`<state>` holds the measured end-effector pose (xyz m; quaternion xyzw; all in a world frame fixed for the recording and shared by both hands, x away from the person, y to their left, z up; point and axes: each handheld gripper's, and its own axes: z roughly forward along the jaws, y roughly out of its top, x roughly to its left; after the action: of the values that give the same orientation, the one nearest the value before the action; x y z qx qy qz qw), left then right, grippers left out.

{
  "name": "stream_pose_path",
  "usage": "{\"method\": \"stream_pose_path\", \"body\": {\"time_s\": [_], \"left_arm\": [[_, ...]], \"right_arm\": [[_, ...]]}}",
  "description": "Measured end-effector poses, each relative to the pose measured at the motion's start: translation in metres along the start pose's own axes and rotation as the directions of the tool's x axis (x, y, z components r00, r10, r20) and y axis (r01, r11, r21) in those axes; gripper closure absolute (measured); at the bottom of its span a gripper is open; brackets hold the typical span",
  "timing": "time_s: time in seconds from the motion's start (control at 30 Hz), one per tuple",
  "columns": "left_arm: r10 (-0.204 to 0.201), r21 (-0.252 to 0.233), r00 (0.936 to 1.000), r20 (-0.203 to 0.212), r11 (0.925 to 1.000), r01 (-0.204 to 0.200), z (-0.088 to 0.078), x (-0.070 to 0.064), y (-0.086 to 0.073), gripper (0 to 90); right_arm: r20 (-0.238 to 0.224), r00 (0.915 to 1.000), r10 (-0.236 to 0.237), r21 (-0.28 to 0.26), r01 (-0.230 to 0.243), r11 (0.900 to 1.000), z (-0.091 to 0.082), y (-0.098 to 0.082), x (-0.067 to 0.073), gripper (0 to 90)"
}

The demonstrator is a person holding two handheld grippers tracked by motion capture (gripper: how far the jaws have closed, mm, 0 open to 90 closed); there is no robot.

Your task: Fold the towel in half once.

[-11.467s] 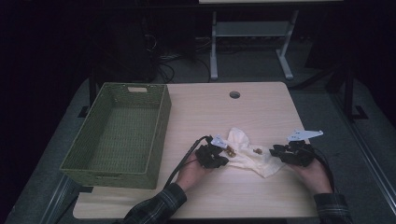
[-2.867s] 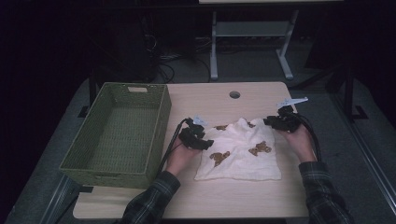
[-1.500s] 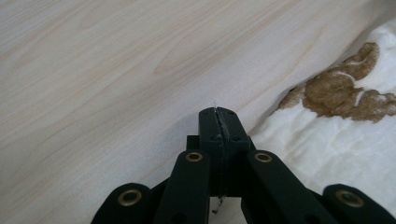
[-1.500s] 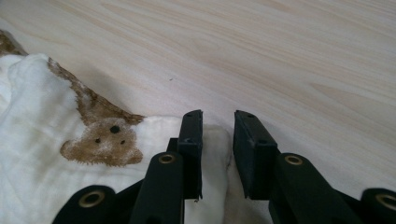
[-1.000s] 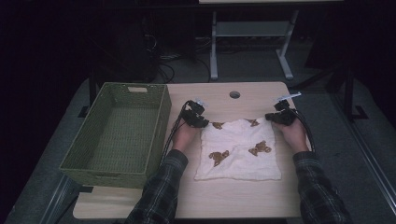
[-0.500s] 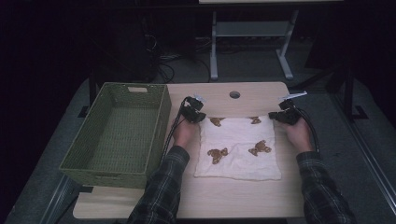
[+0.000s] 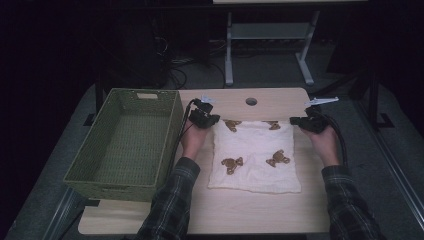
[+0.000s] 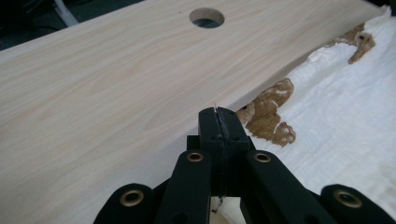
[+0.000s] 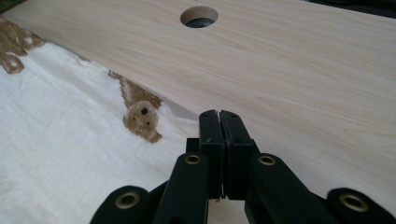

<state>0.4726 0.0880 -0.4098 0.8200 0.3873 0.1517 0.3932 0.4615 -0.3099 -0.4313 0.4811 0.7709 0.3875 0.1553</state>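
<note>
Since the earlier frame, the left gripper [image 7: 212, 119] has just closed its jaws, nothing between them, beside the cloth's [image 7: 255, 155] upper left corner. The right gripper [image 7: 296, 121] sits pinched shut, empty, at the upper right corner. The soft white crinkled cloth with brown bear prints lies flat, centre frame, on the smooth pale wooden table [image 7: 280, 100], right of the woven green basket [image 7: 107, 177].

A green woven basket [image 7: 125, 140] sits at nine o'clock on the pale wooden table [image 7: 235, 210]. A round hole [image 7: 251, 101] pierces the tabletop at twelve o'clock. Beyond, at about one o'clock, stands what seems a white metal stand [image 7: 270, 35] on the dark floor.
</note>
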Motion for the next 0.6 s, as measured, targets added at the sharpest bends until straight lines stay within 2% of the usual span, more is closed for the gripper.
{"method": "stream_pose_path", "body": {"time_s": [0.17, 0.27, 0.37, 0.43, 0.6], "left_arm": [[-0.008, -0.015, 0.9999, 0.012, 0.9999, 0.008, -0.016, -0.007, -0.004, 89.7], [-0.007, -0.015, 0.9998, 0.02, 0.9999, 0.007, -0.025, -0.013, -0.008, 89.7], [0.0, -0.018, 0.9998, 0.02, 0.9998, 0.0, -0.032, -0.018, -0.011, 89.7], [0.008, -0.017, 0.9997, 0.023, 0.9998, -0.008, -0.039, -0.023, -0.013, 89.8], [0.03, -0.023, 0.9991, 0.028, 0.9993, -0.03, -0.054, -0.032, -0.016, 89.7]], "right_arm": [[-0.023, 0.9997, -0.011, -0.027, 0.01, 1.0, -0.017, -0.008, 0.005, 88.4], [-0.04, 0.9989, -0.023, -0.025, 0.022, 0.999, -0.026, -0.012, 0.01, 88.4], [-0.046, 0.9981, -0.041, -0.041, 0.039, 0.998, -0.035, -0.018, 0.015, 88.4], [-0.057, 0.9972, -0.048, -0.029, 0.047, 0.998, -0.041, -0.022, 0.02, 88.4], [-0.067, 0.9944, -0.082, -0.038, 0.08, 0.996, -0.054, -0.031, 0.03, 88.4]]}}
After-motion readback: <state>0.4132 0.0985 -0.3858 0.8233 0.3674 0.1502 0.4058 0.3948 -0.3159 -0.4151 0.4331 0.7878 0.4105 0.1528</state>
